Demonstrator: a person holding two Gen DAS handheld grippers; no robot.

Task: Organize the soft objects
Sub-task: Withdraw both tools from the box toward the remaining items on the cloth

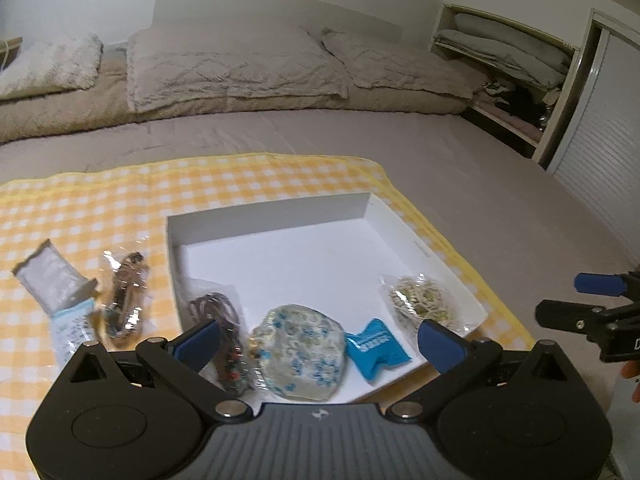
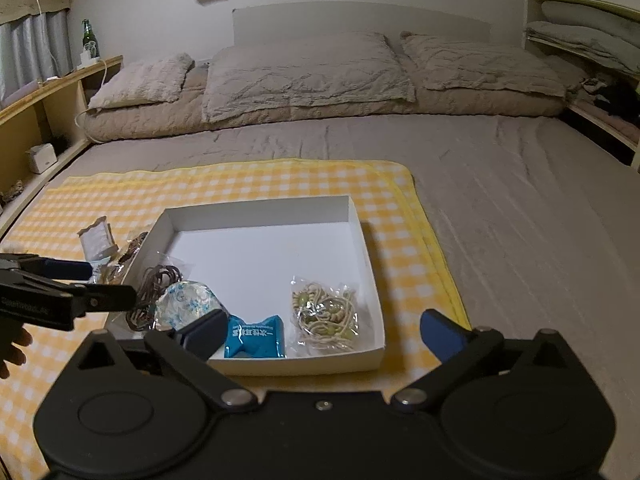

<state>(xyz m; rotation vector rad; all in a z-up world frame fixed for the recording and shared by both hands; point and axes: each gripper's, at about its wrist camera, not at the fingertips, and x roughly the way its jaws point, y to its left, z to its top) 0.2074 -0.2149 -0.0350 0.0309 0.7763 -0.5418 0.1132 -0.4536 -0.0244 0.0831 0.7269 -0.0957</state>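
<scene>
A shallow white box point(image 1: 276, 220) point(image 2: 260, 216) lies on a yellow checked cloth point(image 1: 100, 200) point(image 2: 248, 178). Along its near side sit a bagged brown cord point(image 1: 218, 308) point(image 2: 160, 276), a blue-flowered pouch point(image 1: 300, 344) point(image 2: 186, 300), a small blue packet point(image 1: 376, 346) point(image 2: 256, 338) and a bagged beige cord point(image 1: 422, 300) point(image 2: 326, 312). Left of the box, on the cloth, lie a white sachet point(image 1: 54, 282) point(image 2: 96, 238) and another bagged brown item point(image 1: 124, 304). My left gripper point(image 1: 320, 342) point(image 2: 92, 280) stands open above the pouch, holding nothing. My right gripper point(image 2: 322, 332) point(image 1: 568, 300) is open over the box's near right corner, also holding nothing.
The cloth covers the near part of a grey bed point(image 2: 500, 200). Pillows point(image 2: 304, 76) line the headboard. A wooden shelf with a green bottle point(image 2: 89, 40) runs along the left, and an open cupboard point(image 1: 516, 60) with bedding stands at the right.
</scene>
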